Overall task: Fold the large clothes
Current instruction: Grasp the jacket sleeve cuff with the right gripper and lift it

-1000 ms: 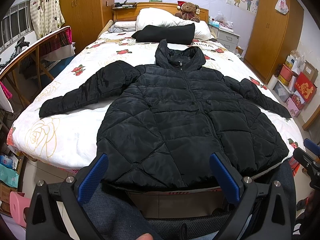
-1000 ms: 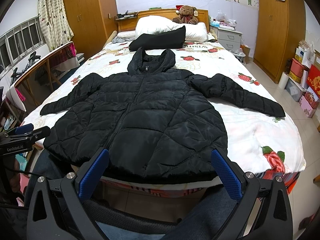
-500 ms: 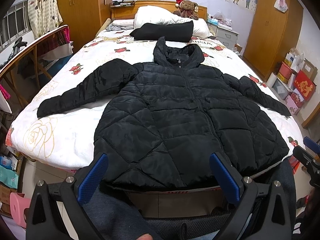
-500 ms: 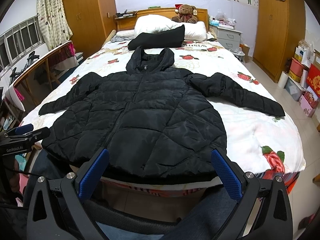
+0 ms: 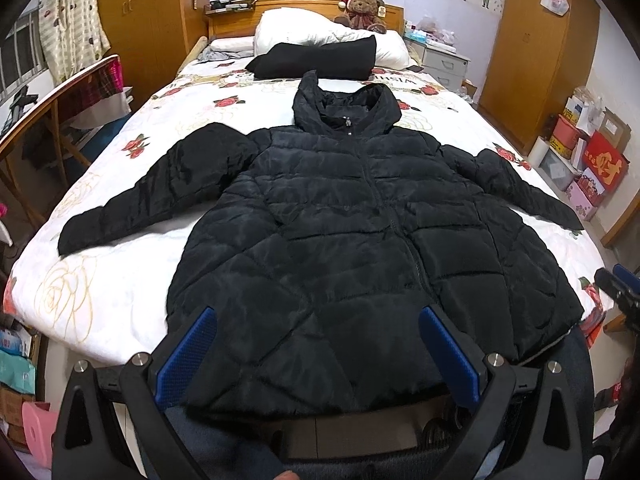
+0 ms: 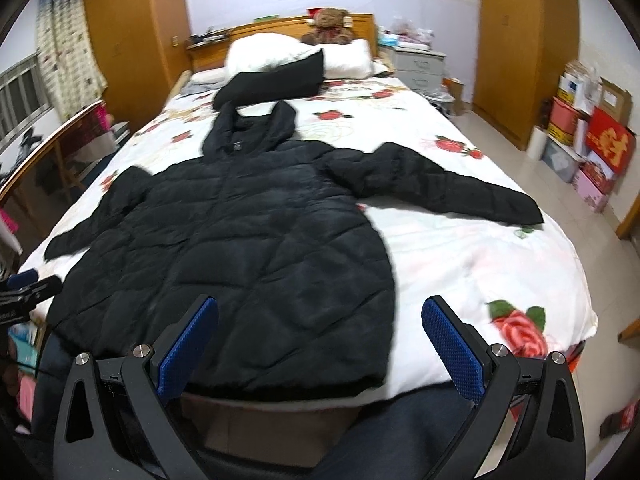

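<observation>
A black quilted hooded jacket [image 5: 344, 240] [image 6: 240, 248] lies flat and zipped on the bed, hood toward the headboard, both sleeves spread out to the sides. Its hem hangs at the near edge of the bed. My left gripper [image 5: 316, 344] hovers open just above the hem's middle, blue pads wide apart with nothing between them. My right gripper [image 6: 318, 340] is open too, over the jacket's right bottom corner and the white sheet beside it. Each gripper shows at the edge of the other's view.
The bed [image 5: 120, 280] has a white rose-print cover. A folded black garment [image 5: 316, 58], white pillows [image 5: 316, 28] and a teddy bear [image 5: 362, 8] sit near the headboard. A wooden table [image 5: 52, 92] stands left. Boxes [image 5: 592, 160] and wardrobes [image 5: 528, 40] line the right wall.
Both grippers have moved forward toward the bed, so the jacket looks nearer. The right gripper has also swung to the right. The jacket has not moved.
</observation>
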